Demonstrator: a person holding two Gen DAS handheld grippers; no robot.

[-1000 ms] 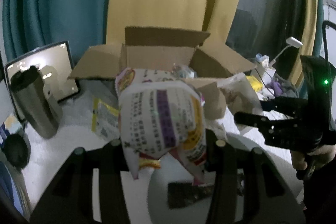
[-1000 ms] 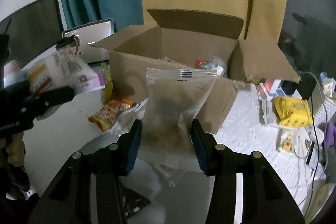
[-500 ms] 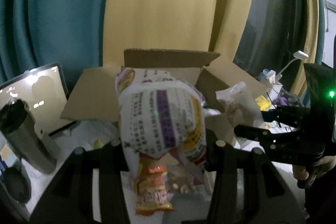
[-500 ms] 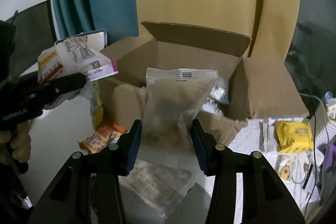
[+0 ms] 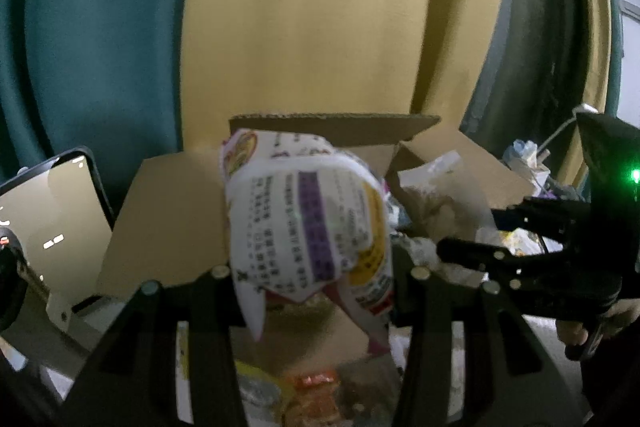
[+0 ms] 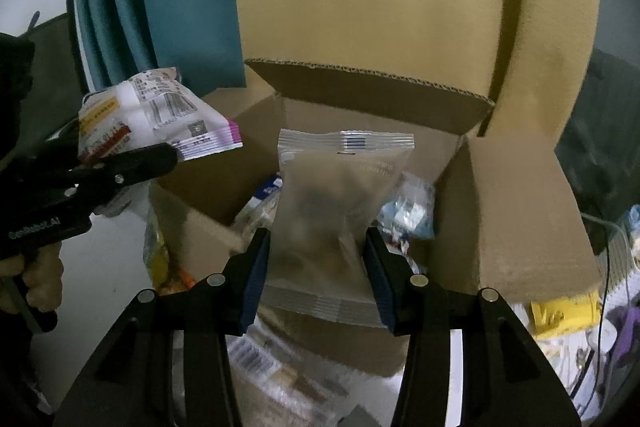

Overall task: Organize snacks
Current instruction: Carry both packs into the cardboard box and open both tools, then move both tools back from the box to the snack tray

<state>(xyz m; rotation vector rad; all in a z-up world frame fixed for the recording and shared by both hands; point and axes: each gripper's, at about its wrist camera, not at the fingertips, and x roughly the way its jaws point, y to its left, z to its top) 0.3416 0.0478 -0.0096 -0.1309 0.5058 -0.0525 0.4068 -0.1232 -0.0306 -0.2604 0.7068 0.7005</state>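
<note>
1. Your right gripper (image 6: 316, 259) is clamped on a frosted, translucent snack pouch with a crimped top seal (image 6: 340, 195). The pouch hangs in front of the open brown cardboard box (image 6: 516, 211), just above its near wall.
2. Your left gripper (image 5: 312, 291) is clamped on a white crinkly snack bag with purple and yellow print (image 5: 308, 223). From the right wrist camera that bag sits to the left of the box, level with its raised rear flap.
3. Inside the box you can see a few wrapped snacks already lying, though blur makes it hard to tell what they are.
4. More packets, one of them orange (image 5: 316, 383), lie on the table below the box's near wall.
5. You are most likely in the carrying step, both bags lifted and nearly over the box.
6. Next, bring each bag fully past the box's near wall and over its opening, then part the fingers; release one at a time so the bags do not catch on the side flaps.
</note>
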